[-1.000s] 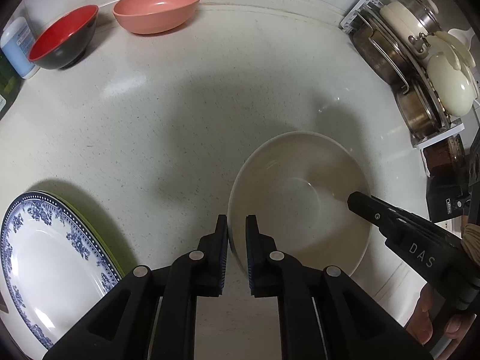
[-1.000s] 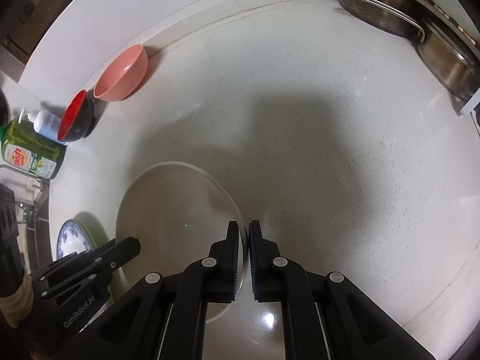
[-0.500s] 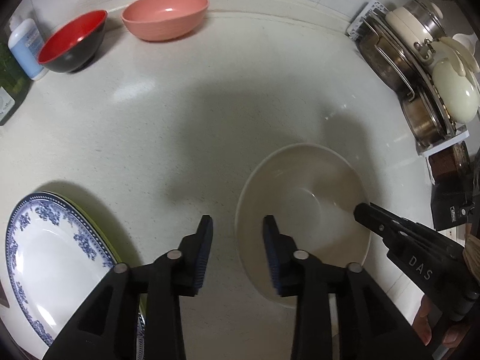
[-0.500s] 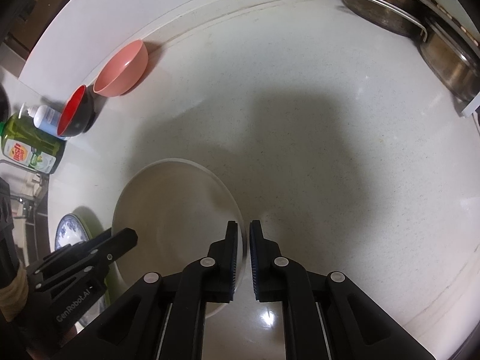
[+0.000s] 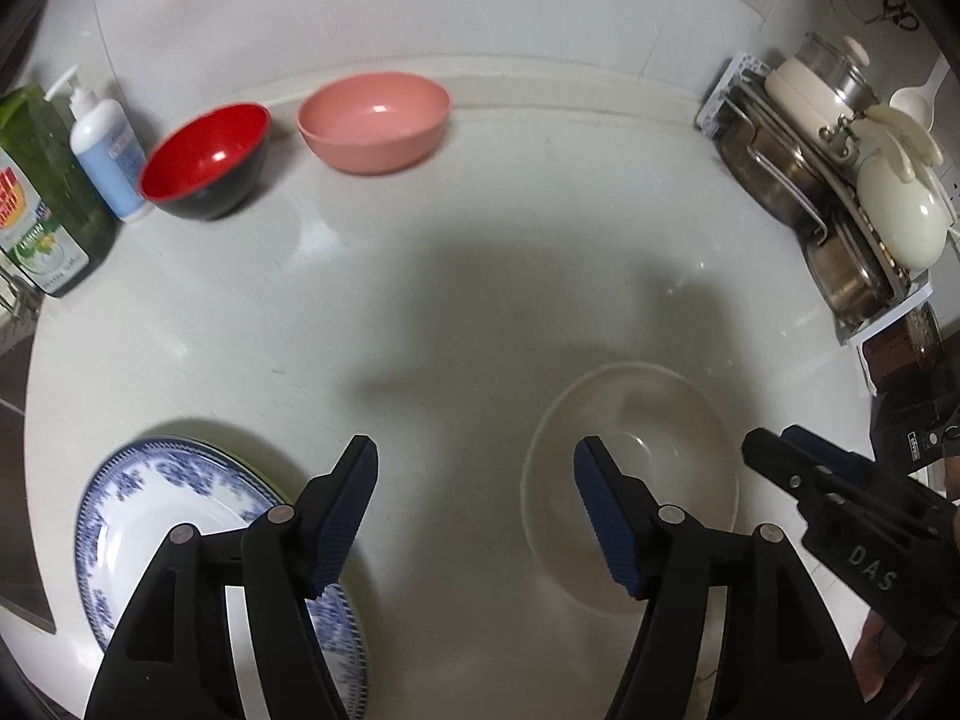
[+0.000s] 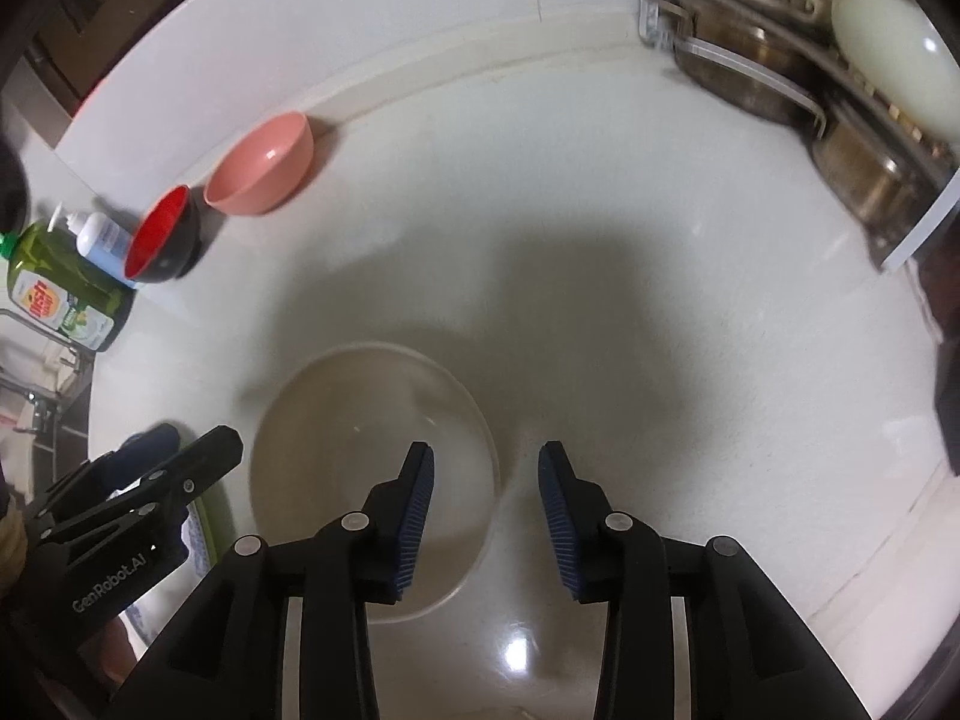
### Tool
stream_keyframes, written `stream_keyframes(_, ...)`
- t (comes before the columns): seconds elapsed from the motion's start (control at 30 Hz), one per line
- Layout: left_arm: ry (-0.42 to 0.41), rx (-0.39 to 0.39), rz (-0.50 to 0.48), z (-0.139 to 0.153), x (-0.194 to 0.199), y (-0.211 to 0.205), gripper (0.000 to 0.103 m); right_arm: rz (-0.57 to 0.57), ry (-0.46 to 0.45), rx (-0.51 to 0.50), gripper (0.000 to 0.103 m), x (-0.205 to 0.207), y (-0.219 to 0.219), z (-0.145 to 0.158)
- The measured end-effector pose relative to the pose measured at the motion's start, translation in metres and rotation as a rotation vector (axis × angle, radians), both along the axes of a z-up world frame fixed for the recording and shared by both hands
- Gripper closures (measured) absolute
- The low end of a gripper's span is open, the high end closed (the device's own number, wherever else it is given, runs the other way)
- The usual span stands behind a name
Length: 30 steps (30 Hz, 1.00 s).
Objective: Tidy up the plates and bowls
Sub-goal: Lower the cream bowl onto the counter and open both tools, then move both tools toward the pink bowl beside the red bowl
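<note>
Left wrist view: the left gripper (image 5: 475, 480) hangs above the white countertop (image 5: 480, 276) with its blue-padded jaws spread wide and nothing between them. Its right finger overlaps the near rim of a cream bowl (image 5: 648, 420) that rests upright on the counter toward the front right; whether they touch cannot be told. Under the left finger, near the front left edge, lies a blue-and-white plate (image 5: 150, 504) stacked on a green-rimmed plate (image 5: 264, 476). A red bowl with black outside (image 5: 204, 162) and a pink bowl (image 5: 375, 120) stand side by side against the back edge, apart from each other. Left of the red bowl are a pump bottle (image 5: 102, 150) and a green dish-soap bottle (image 5: 42, 192). A rack of pots and lids (image 5: 840, 192) occupies the back right corner. Right wrist view: the right gripper (image 6: 486, 492) is likewise parted and empty, its left finger over the cream bowl (image 6: 360, 432) and its right finger over bare counter just beside the rim.
</note>
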<state>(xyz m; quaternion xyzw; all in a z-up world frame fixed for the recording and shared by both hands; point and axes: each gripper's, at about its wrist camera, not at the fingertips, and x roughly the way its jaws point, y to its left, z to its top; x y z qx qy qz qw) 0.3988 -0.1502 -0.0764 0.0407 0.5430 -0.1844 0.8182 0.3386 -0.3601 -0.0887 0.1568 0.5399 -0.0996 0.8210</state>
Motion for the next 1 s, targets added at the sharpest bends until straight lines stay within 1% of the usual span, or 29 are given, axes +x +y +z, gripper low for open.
stream_keyframes(0.13, -0.032, -0.006, -0.006, 0.013, 0.005, 0.009, 0.031, 0.029, -0.038, -0.003, 0.065, 0.006, 0.009, 0.016)
stream_keyframes(0.2, -0.061, -0.001, -0.002, 0.02, 0.01, 0.016, 0.028, 0.045, -0.051, -0.01, 0.065, 0.012, 0.015, 0.023)
stream_keyframes(0.37, -0.112, 0.013, 0.003, 0.034, 0.029, 0.031, 0.028, 0.068, -0.074, -0.025, 0.065, 0.03, 0.03, 0.034)
stream_keyframes(0.5, -0.165, 0.044, -0.005, 0.05, 0.049, 0.037, 0.028, 0.086, -0.097, -0.021, 0.065, 0.051, 0.04, 0.043)
stream_keyframes(0.57, -0.179, 0.038, -0.007, 0.058, 0.061, 0.042, 0.028, 0.093, -0.109, -0.032, 0.065, 0.061, 0.045, 0.049)
stream_keyframes(0.73, -0.217, 0.062, -0.017, 0.073, 0.092, 0.049, 0.028, 0.112, -0.142, -0.03, 0.065, 0.094, 0.057, 0.064)
stream_keyframes(0.9, -0.231, 0.072, -0.018, 0.082, 0.121, 0.054, 0.028, 0.126, -0.145, -0.03, 0.065, 0.128, 0.066, 0.073)
stream_keyframes(1.0, -0.234, 0.086, -0.028, 0.082, 0.139, 0.054, 0.028, 0.133, -0.152, -0.036, 0.065, 0.144, 0.07, 0.077)
